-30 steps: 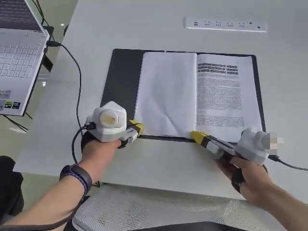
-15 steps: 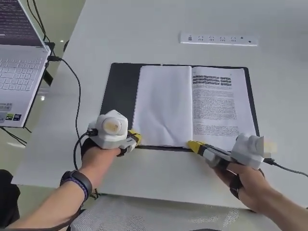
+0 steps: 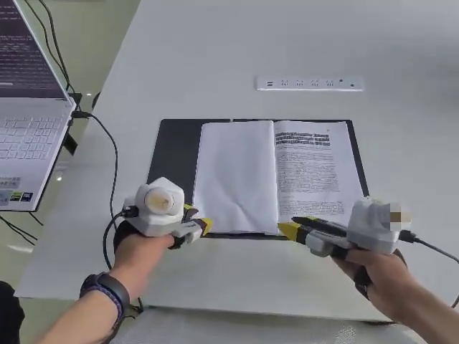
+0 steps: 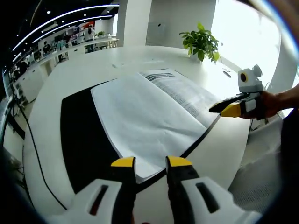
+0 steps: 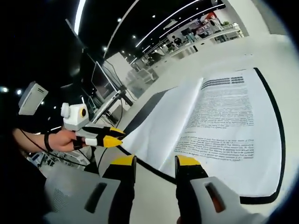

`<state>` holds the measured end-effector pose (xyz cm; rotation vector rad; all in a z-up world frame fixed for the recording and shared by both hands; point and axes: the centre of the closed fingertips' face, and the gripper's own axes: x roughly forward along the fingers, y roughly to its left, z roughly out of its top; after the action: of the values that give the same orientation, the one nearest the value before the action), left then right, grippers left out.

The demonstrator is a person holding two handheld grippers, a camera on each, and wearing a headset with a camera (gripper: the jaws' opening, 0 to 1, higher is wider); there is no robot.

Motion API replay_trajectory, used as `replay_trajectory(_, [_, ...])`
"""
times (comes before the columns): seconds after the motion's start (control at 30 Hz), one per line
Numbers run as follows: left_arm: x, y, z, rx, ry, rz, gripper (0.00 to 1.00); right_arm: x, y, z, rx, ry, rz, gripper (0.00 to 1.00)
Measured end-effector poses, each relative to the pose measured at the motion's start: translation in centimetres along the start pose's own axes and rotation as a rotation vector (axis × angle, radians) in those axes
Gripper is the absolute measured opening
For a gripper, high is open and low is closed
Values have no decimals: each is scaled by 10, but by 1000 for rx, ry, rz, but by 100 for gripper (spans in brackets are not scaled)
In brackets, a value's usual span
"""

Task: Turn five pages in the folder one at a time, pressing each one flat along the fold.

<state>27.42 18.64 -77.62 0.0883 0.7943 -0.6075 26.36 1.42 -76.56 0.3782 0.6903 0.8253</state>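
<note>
The folder (image 3: pixel 176 158) lies open in the middle of the table (image 3: pixel 215 57), black cover down, with a laptop (image 3: pixel 25 136) out at 9 o'clock and a power strip (image 3: pixel 310 84) at 12 o'clock. A blank page (image 3: pixel 237 175) rests on the left half, a little rippled, and a printed page (image 3: pixel 315 168) lies flat on the right.

The left gripper (image 3: pixel 201 226) sits at the 7 o'clock corner of the blank page, its jaws a narrow gap apart and holding nothing; in its own view the page corner lies just ahead of the gap. The right gripper (image 3: pixel 289 229) points at the foot of the fold, at 6 o'clock of the folder, jaws likewise apart and empty.

This looks like the pressing part of a turn: a page is over but not yet smoothed. The next move likely calls for the right gripper to run along the fold toward 12 o'clock while the left steadies the corner. After that, a single sheet must be picked at the printed page's 5 o'clock corner.
</note>
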Motion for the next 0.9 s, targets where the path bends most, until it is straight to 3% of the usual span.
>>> replay_trajectory(0.23, [-22,-2,7,-22,-50,12,30,-47,-27,16,-45,-42,-114,43])
replay_trajectory(0.57, [-58,-4,16,-36,-114,19,45,-116,-40,37,-102,-102,-234,54])
replay_trajectory(0.67, [-67,-1,17,-62,-124,24,52,-129,-43,41,-120,-115,-268,60])
replay_trajectory(0.9, [-97,1,23,-71,-163,61,62,-151,-34,43,-127,-132,-299,69])
